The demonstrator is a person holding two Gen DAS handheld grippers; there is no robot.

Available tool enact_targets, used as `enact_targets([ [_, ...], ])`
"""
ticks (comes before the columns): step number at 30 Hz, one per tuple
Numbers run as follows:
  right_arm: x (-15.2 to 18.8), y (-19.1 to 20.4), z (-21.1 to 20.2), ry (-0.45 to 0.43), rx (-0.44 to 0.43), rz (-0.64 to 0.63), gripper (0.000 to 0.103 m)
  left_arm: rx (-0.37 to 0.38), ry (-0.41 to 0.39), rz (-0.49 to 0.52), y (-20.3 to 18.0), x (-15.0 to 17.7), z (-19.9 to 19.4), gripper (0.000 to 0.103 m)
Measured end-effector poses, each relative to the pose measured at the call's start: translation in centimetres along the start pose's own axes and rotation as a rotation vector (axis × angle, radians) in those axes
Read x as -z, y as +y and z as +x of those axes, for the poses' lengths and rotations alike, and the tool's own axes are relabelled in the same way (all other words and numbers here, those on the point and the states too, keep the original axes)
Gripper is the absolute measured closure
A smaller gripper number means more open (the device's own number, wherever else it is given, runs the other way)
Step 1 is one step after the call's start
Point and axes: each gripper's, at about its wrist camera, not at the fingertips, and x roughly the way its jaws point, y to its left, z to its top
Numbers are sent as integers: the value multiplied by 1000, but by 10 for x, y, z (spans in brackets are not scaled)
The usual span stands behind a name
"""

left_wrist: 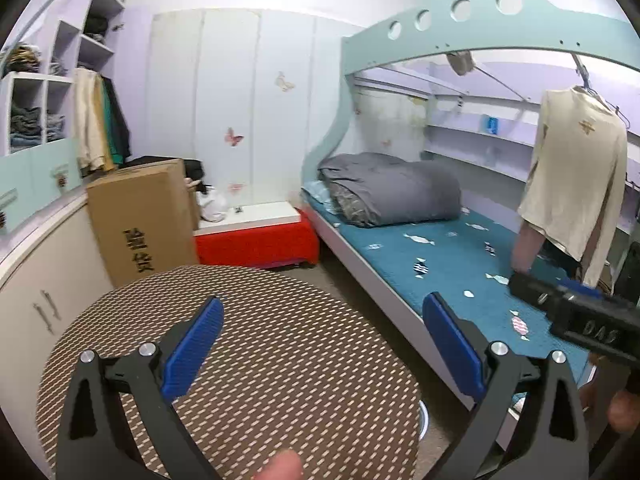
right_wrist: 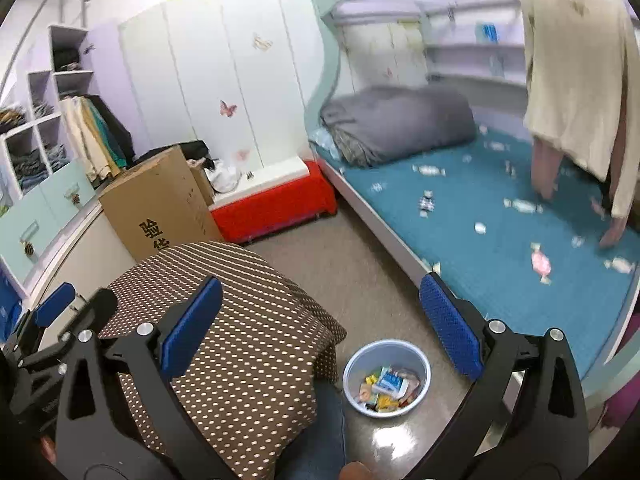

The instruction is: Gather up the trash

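A light blue trash bin (right_wrist: 387,376) stands on the floor beside the round table (right_wrist: 240,320), holding several colourful wrappers (right_wrist: 386,386). My right gripper (right_wrist: 320,320) is open and empty, raised above the table edge and the bin. My left gripper (left_wrist: 324,340) is open and empty over the table with its brown dotted cloth (left_wrist: 260,360). A sliver of the bin rim (left_wrist: 423,416) shows past the table edge in the left wrist view. The right gripper's body (left_wrist: 576,312) shows at the right of the left wrist view; the left gripper (right_wrist: 44,320) shows at the left of the right wrist view.
A bed with a teal candy-print sheet (right_wrist: 500,232) and a grey folded duvet (right_wrist: 396,124) lies to the right. A cream shirt (right_wrist: 576,80) hangs over it. A cardboard box (right_wrist: 160,204), a red-skirted bench (right_wrist: 276,200) and white cabinets (left_wrist: 44,292) stand to the left.
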Motion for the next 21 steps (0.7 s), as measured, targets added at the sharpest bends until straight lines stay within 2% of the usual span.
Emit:
enact_targets([
  [4, 1, 30, -35, -81, -17, -74, 6, -71, -49, -52, 23, 0, -36, 5],
  [10, 11, 61, -76, -153, -70, -144, 6, -125, -138, -72, 34, 2, -96, 5],
  [16, 18, 75, -112, -205, -93, -196, 6, -168, -216, -105, 34, 6, -153, 5],
  [21, 17, 75, -124, -239, -101, -179, 6, -224, -253, -104, 35, 5, -176, 5],
])
